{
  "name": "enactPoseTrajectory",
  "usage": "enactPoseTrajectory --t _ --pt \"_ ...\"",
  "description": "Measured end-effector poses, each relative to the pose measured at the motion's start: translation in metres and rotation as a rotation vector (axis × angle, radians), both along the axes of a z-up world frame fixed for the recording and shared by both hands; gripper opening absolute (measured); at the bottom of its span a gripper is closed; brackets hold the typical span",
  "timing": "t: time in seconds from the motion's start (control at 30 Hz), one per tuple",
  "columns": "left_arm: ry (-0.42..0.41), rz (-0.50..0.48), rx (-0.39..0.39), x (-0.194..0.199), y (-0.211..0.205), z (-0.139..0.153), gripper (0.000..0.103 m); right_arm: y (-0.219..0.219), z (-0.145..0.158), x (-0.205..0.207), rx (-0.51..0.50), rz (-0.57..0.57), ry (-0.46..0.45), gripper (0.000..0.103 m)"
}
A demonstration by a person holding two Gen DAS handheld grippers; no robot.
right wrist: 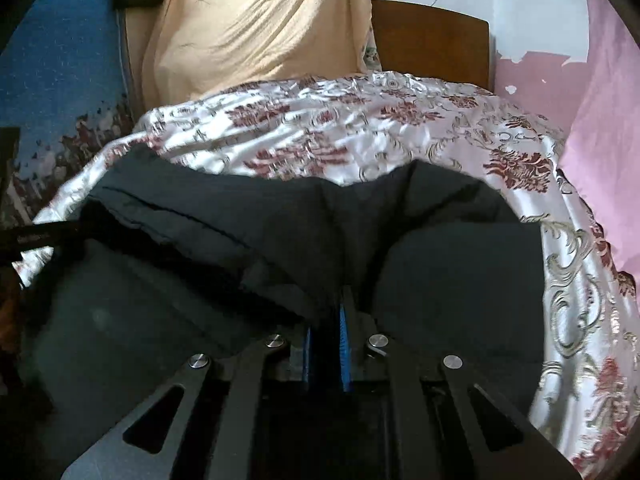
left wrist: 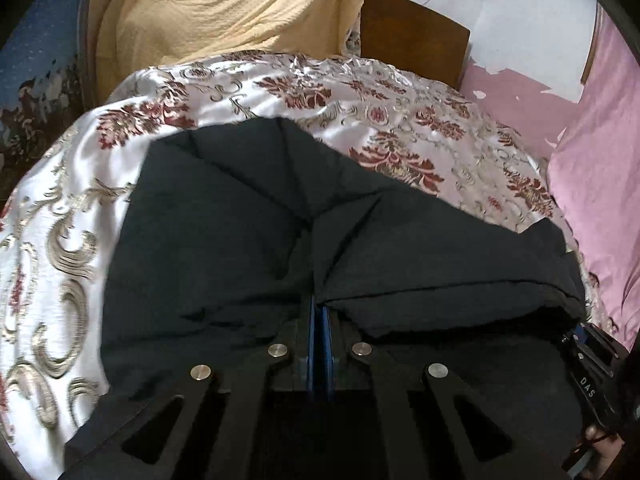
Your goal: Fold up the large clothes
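Note:
A large black garment (left wrist: 248, 248) lies bunched on a satin bedspread (left wrist: 68, 208) with red flowers and gold scrolls. In the left wrist view, cloth drapes over my left gripper (left wrist: 319, 306), which is shut on a fold, its blue pads (left wrist: 326, 340) almost together. My right gripper (right wrist: 336, 298) is shut on another fold of the black garment (right wrist: 452, 264), and dark cloth fills the narrow gap between its blue pads (right wrist: 344, 344). Both sets of fingertips are hidden under fabric. The other gripper's body shows at each view's edge (left wrist: 592, 364) (right wrist: 36, 236).
A yellow blanket (left wrist: 224, 20) hangs at the head of the bed beside a brown wooden board (left wrist: 412, 36). A pink wall with peeling paint (left wrist: 528, 96) runs along the right. Blue patterned cloth (right wrist: 60, 64) is at the left. A hand (left wrist: 604, 446) shows at the lower right.

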State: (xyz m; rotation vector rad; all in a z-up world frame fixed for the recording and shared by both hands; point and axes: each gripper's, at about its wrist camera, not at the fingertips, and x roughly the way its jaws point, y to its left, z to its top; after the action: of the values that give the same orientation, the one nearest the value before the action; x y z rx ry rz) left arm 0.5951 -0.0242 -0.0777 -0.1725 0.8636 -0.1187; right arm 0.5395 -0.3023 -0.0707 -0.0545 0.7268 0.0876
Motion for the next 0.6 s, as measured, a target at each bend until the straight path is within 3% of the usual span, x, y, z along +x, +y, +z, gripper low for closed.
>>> enactPoseTrajectory --t 0.6 --pt "-0.123 -0.018 -0.022 -0.002 -0.004 -0.022 0.005 -0.001 -0.026 0.005 0.053 -0.015 -0.019 0.011"
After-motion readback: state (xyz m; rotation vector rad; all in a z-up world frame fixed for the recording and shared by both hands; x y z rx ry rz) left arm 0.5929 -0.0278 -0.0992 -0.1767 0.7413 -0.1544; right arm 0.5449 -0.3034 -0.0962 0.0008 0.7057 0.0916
